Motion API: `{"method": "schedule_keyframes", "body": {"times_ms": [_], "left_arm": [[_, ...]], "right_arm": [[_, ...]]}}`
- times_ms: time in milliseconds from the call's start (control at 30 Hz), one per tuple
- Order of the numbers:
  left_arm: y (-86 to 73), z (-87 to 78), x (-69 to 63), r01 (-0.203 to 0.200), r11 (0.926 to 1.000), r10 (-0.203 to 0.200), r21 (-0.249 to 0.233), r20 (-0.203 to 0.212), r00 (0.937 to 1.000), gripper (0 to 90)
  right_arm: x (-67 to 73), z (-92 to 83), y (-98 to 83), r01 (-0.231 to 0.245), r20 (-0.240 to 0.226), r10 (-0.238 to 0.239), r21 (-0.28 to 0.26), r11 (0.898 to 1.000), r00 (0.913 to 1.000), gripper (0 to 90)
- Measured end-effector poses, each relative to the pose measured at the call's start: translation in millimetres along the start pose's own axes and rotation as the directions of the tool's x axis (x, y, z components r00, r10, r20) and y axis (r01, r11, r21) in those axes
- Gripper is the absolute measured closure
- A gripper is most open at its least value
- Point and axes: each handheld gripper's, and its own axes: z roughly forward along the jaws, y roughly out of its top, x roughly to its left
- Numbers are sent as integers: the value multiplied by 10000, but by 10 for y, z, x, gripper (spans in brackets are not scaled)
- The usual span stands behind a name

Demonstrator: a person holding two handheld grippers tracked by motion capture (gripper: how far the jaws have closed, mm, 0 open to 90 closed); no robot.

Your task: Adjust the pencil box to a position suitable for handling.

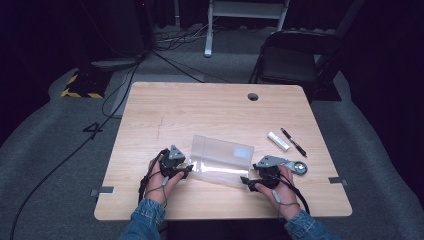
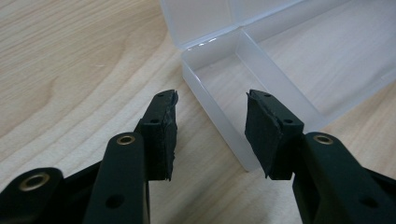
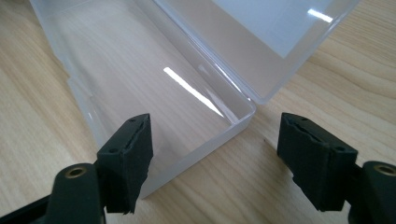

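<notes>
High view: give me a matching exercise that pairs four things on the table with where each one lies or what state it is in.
Things:
1. clear box
2. black pen
3. white tube
4. tape roll

Places or states:
a. just left of the pen, lying at the same slant
b. lid open, between the left gripper and the right gripper
c. close beside the right gripper, on its right
d. farthest toward the table's right edge of the four

Pairs: 1-b, 2-d, 3-a, 4-c
</notes>
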Motion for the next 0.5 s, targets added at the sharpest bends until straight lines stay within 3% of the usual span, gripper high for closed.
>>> {"method": "schedule_keyframes", "body": {"times_ms": [133, 333, 500], "left_arm": [[-8, -15, -46, -152, 9999, 152, -2, 165, 9997, 494], [-13, -79, -139, -142, 9981, 178, -601, 594, 9981, 389], [-18, -90, -204, -372, 9988, 393, -331, 645, 9971, 405]], "right_arm": [[11, -61, -42, 134, 13, -134, 126, 9998, 9999, 268], [40, -209, -136, 344, -81, -341, 448, 9984, 9994, 266], [55, -298, -206, 435, -244, -420, 658, 9969, 9988, 265]]}}
